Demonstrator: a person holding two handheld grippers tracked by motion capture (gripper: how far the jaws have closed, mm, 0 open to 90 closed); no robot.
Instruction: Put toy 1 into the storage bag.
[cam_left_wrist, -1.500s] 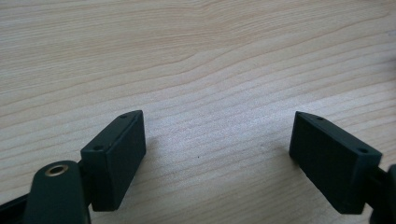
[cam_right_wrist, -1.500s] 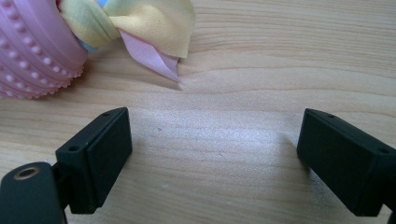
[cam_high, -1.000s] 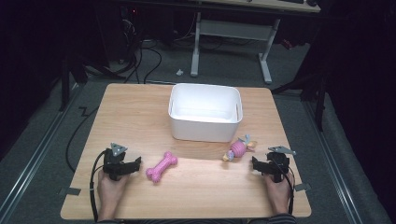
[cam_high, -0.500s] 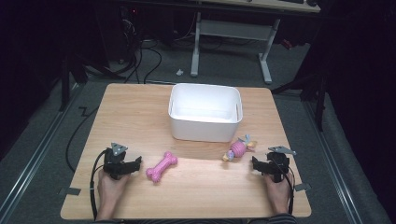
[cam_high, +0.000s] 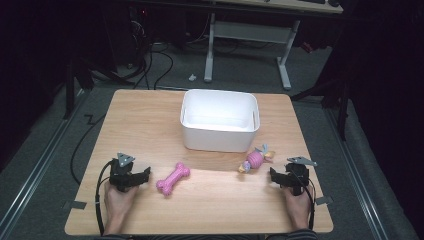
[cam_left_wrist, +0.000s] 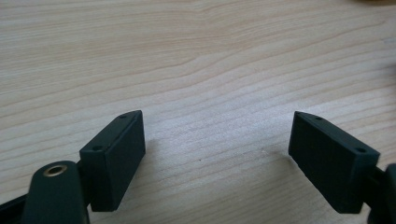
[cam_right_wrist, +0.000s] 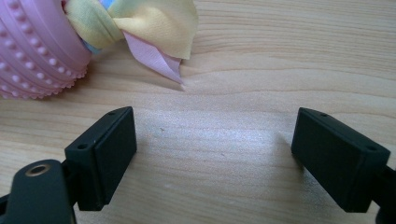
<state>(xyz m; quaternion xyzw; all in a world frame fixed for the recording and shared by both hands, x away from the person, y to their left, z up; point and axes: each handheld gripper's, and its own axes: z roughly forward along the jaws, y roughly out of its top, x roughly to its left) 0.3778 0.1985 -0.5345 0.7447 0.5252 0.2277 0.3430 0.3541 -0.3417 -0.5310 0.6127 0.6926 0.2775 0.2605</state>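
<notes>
A pink bone-shaped toy (cam_high: 173, 178) lies on the wooden table (cam_high: 145, 120), just right of my left gripper (cam_high: 145, 174). That gripper rests on the table in a hand, open, with bare wood between its jaws (cam_left_wrist: 217, 122). A pink knobbly toy with yellow, pink and blue cloth ends (cam_high: 255, 159) lies left of and slightly beyond my right gripper (cam_high: 274, 175). In the right gripper view the toy (cam_right_wrist: 32, 51) is at the upper left, clear of the jaws. My right gripper (cam_right_wrist: 215, 117) is open; its jaws have just been closing a little, with nothing between them.
A white rectangular bin (cam_high: 217, 141) stands at the middle back of the table, beyond both toys. Black cables trail from the grippers toward the front edge. A desk frame and cables sit on the dark floor behind the table.
</notes>
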